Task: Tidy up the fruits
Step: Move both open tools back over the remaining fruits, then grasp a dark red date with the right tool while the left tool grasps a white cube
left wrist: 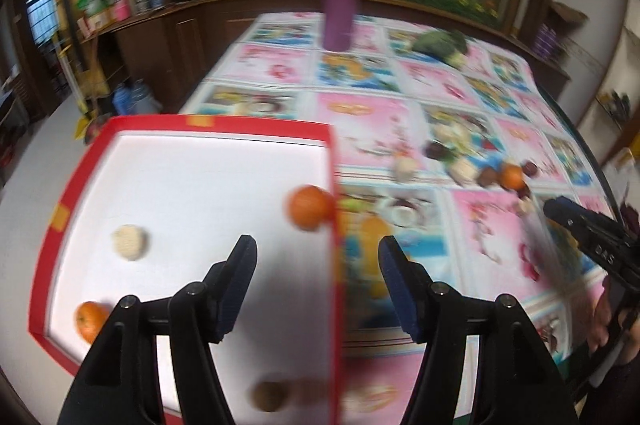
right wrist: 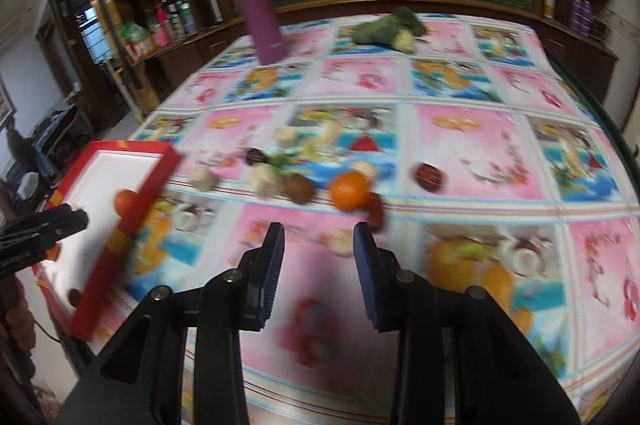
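Left gripper [left wrist: 318, 261], jaws spread and empty, hangs over the red tray's [left wrist: 332, 161] right wall; one orange [left wrist: 309, 206] lies against that wall. Right gripper [right wrist: 319, 243], jaws apart, empty, faces another orange [right wrist: 349, 190] mid-tablecloth [right wrist: 472, 153].

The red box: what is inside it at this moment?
Inside the red box: two oranges, a pale round piece and a brown one. The left gripper hides part of the floor.
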